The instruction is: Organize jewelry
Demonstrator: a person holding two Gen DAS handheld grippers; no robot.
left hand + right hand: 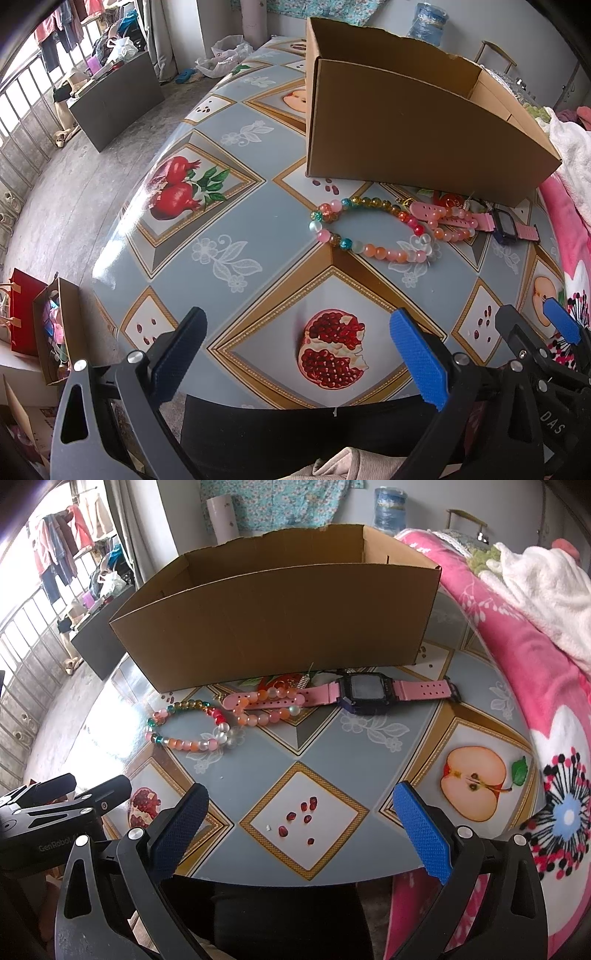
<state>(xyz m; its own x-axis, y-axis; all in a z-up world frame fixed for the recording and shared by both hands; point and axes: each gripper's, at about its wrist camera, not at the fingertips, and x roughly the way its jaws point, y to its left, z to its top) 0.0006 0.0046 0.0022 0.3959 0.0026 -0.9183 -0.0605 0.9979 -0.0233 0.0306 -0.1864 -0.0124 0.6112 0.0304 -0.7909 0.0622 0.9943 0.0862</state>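
A multicolour bead bracelet (369,229) (184,725) lies on the fruit-print tablecloth in front of an open cardboard box (406,129) (273,627). Beside it an orange bead bracelet (264,707) (452,225) overlaps the strap of a pink watch (365,692) (504,223) with a dark face. Small gold and red trinkets (284,681) sit by the box wall. My left gripper (299,339) hovers open near the table's front edge. My right gripper (301,816) is open too, over the pomegranate-seed tile. Both hold nothing. The box's inside is hidden.
A pink blanket (535,672) with a white towel (546,587) covers the right side. The other gripper's fingers (557,325) show at the right of the left wrist view. Beyond the table's left edge the floor holds a dark box (114,99) and paper bags (37,317).
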